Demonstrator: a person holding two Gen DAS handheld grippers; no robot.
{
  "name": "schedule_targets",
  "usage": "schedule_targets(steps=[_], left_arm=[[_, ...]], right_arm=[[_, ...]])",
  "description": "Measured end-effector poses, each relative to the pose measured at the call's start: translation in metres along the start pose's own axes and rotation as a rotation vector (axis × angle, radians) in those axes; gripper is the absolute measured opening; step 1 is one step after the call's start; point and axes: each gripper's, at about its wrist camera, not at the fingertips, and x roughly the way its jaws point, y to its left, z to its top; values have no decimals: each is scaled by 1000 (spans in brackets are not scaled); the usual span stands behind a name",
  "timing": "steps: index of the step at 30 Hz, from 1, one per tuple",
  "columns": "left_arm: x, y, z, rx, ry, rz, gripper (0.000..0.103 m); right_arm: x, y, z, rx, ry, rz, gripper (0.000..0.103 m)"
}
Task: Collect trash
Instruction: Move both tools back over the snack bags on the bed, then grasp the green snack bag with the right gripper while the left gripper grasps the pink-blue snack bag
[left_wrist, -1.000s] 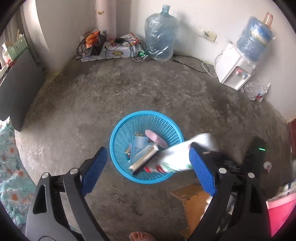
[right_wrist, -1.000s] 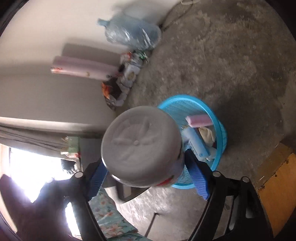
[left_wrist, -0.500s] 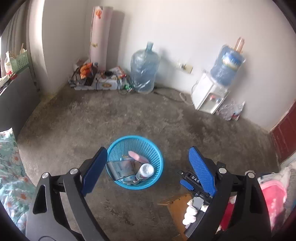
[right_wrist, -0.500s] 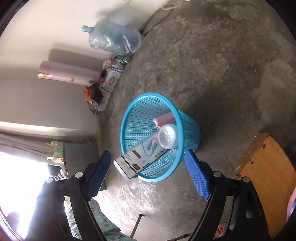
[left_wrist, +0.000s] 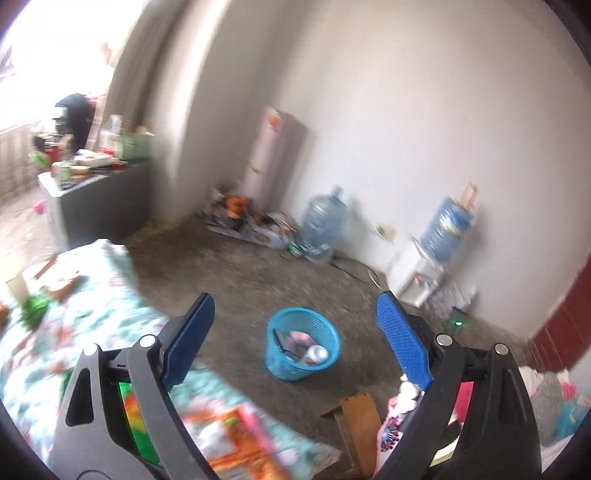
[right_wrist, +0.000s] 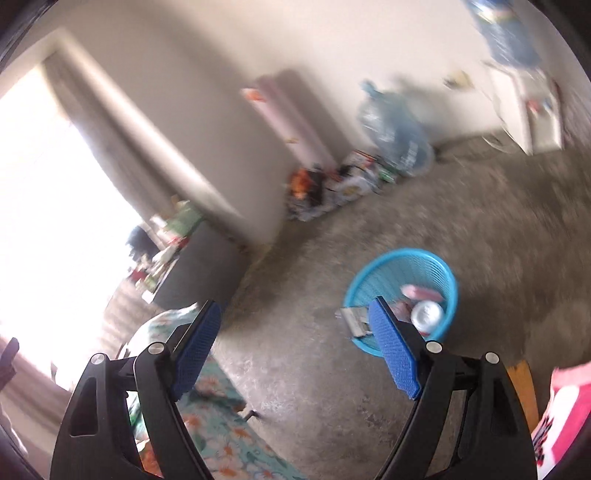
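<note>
Trash fills the round blue plastic mesh basket (left_wrist: 302, 343), standing on the bare concrete floor (left_wrist: 258, 280), a silver can (right_wrist: 427, 313) on top. Left gripper (left_wrist: 295, 339) hangs high, jaws spread wide, empty; right gripper (right_wrist: 295, 343) tilted, likewise gaping, nothing held.

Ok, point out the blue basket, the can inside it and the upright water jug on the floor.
blue basket (left_wrist: 331, 333), left wrist view, right rim.
can (right_wrist: 427, 313), right wrist view, silver end.
water jug (left_wrist: 324, 221), left wrist view, middle of body.
</note>
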Motion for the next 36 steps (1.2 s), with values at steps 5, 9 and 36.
schedule_targets(steps=[5, 9, 36], left_arm=[[-102, 64, -47, -123, -105, 163, 86], [-150, 103, -87, -222, -122, 235, 86], [-122, 138, -198, -341, -3, 209, 85]], right_arm=[[-6, 72, -15, -116, 134, 192, 80], [-6, 118, -47, -177, 269, 302, 80], [98, 242, -186, 98, 878, 443, 56]])
